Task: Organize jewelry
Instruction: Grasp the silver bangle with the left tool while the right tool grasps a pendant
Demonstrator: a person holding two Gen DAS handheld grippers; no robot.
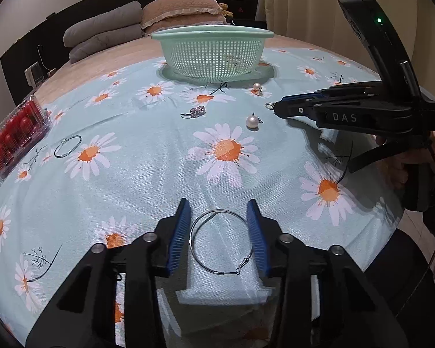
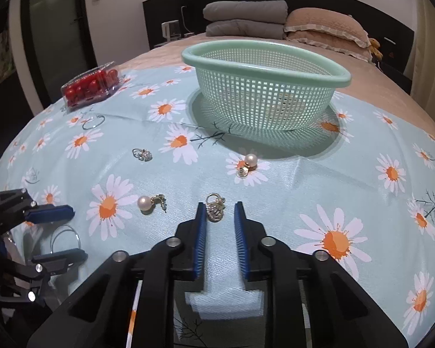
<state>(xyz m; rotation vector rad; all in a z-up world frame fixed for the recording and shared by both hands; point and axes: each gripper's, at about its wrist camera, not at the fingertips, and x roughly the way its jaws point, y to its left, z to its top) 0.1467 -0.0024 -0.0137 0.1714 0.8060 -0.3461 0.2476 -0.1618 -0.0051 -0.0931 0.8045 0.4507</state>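
a: where do the two grippers stand?

b: the left gripper (image 1: pixel 218 203) is low over the daisy cloth (image 1: pixel 159 174) with its jaws about half open around the hoop earring (image 1: pixel 220 210). the hoop lies flat between the blue pads (image 1: pixel 255 232), and they seem to touch it on both sides. the right gripper (image 2: pixel 219 204) has its jaws narrow but not together. the gold charm earring (image 2: pixel 214 211) lies on the cloth between its tips, close against the left pad, with a sliver of cloth showing at the right one, so it does not look pinched yet.

a: what could go wrong with the hoop?

b: it is thin wire with its clasp hanging open. squeezed across its width it could bend oval or spring out sideways. lying flat, it may also slide under the pads and stay on the cloth when the hand rises.

a: and the charm?

b: it sits right at the fingertips. a close that lands off centre could flick it away, perhaps toward the pearl earring (image 2: pixel 144 203) just beside it. the cloth is soft and creased, so the pads could also nip a fold of fabric and drag the other pieces along.

a: anything later?

b: the green basket (image 1: pixel 211 35), probably the goal, is well apart. a weak hold might drop a piece on the way.
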